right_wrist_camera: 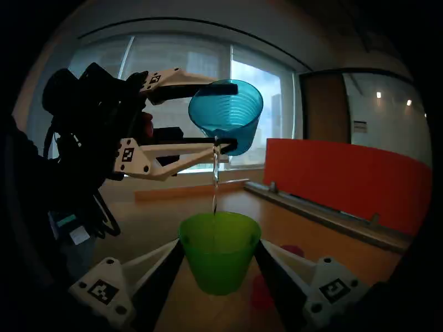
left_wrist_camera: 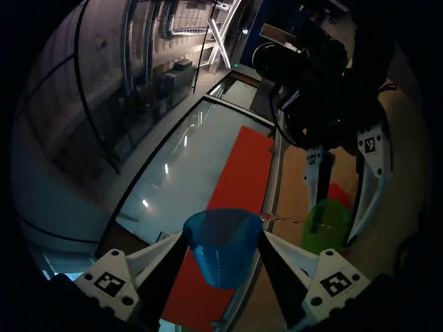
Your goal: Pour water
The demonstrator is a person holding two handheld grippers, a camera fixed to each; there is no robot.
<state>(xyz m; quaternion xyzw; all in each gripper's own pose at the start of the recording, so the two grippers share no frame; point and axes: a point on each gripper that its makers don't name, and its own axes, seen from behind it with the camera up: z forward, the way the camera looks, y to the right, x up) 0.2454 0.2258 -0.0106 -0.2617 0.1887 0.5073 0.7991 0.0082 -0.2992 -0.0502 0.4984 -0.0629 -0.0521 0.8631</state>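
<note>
— Pouring from which cup?
— The blue cup (right_wrist_camera: 226,113). My left hand-held gripper (left_wrist_camera: 223,235) is clamped on it, one finger pressing each side, and holds it in the air, tipped over on its side.
— And the water?
— A thin stream of water (right_wrist_camera: 215,182) leaves the cup's lower lip and falls straight down into the green cup (right_wrist_camera: 220,260), which sits directly below the blue one.
— What holds the green one?
— My right hand-held gripper (right_wrist_camera: 220,243). Both its fingers press on the cup's sides, and the cup stands upright, mouth up. I cannot tell whether its base touches anything. In the left gripper view it shows farther off, to the right, between those same fingers.
— What is underneath?
— A wooden counter (right_wrist_camera: 166,221) lies beneath both cups. Just right of the green cup, two small red things (right_wrist_camera: 260,290) lie on it, too blurred to name.
— And farther out?
— A red partition (right_wrist_camera: 354,177) runs along the right, with a metal rail (right_wrist_camera: 326,216) at its foot. A wide window (right_wrist_camera: 183,77) stands at the far side, behind the blue cup.
</note>
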